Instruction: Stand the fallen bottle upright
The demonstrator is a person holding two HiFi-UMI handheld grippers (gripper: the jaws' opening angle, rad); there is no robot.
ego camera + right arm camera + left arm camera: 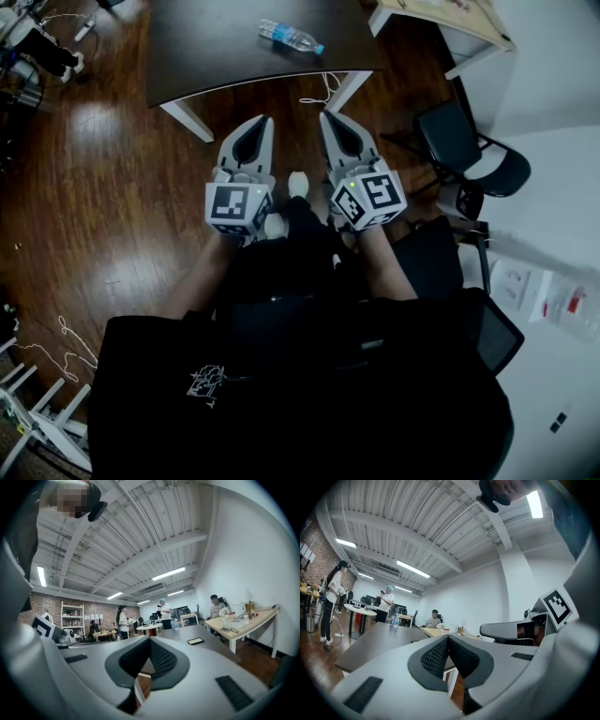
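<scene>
At the far left a glossy brown wooden floor (84, 187) spreads out and catches the glare of the lights. The left tongs (263, 122) are held level above that floor, short of the dark desk (206, 47). Their jaws are closed tip to tip with nothing between them. The desk has white legs and a matt, dark top. The clear bottle (291, 37) with a blue cap lies on its side, right of the desk's middle and well apart from both tongs. A white cable (323, 94) loops by the desk's near right leg. The right tongs (328, 118), just beside the left, are likewise closed and empty. Further right are a black office chair (469, 155), a pale wooden desk (450, 14) and a white wall (553, 75). The gripper views show a large room with a brick wall (314, 550) and a white beamed ceiling (417, 522) with strip lights. Several people (333, 597) stand or sit beyond the desk.
</scene>
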